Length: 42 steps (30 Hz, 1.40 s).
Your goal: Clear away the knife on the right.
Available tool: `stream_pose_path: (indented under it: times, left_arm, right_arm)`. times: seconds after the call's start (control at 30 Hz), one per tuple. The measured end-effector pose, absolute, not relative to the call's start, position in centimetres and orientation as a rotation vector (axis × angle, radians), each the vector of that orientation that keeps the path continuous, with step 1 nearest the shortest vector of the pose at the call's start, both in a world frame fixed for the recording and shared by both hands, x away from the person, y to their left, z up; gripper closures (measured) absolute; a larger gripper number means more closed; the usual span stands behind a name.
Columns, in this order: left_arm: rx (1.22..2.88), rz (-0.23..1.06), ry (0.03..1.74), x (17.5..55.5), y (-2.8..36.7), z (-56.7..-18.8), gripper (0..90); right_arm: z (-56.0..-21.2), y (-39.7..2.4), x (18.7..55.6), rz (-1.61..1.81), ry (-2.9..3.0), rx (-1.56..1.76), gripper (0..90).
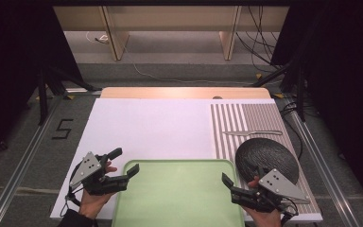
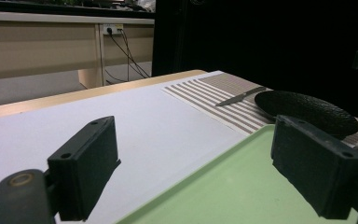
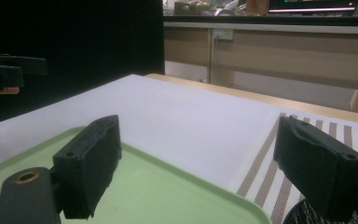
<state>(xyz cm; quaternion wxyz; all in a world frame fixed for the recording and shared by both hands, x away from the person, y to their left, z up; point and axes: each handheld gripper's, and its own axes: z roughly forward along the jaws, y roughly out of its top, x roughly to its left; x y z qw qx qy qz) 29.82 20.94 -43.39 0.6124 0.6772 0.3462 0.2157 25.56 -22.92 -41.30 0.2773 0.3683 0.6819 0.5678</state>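
Green tray (image 1: 179, 194) lies between the left gripper (image 1: 125, 163) and right gripper (image 1: 230, 185) (both released, holding nothing).

White-topped table (image 1: 146, 125) with green tray (image 1: 177, 194), striped mat (image 1: 246, 120), dark plate (image 1: 267, 158), knife (image 1: 253, 133).

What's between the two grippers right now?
The bare middle of the green tray lies between the left gripper and right gripper, as the high view shows.

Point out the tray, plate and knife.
tray (image 1: 179, 194), high view, bare middle of its floor
plate (image 1: 264, 158), high view, centre of its dark surface
knife (image 1: 253, 133), high view, mid-length
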Motion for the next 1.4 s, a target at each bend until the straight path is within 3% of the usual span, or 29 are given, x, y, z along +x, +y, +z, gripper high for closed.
stream_pose_path:
  times: [0.67,1.4]
  left_arm:
    - [1.565,0.496,0.797,29.8,20.9,-43.4,14.4]
    - [1.563,0.506,0.794,29.9,21.0,-43.4,14.7]
  right_arm:
    - [-41.0,-23.4,25.6,1.527,1.820,0.993,16.9]
    - [-39.4,-28.0,28.5,1.308,1.850,1.017,17.8]
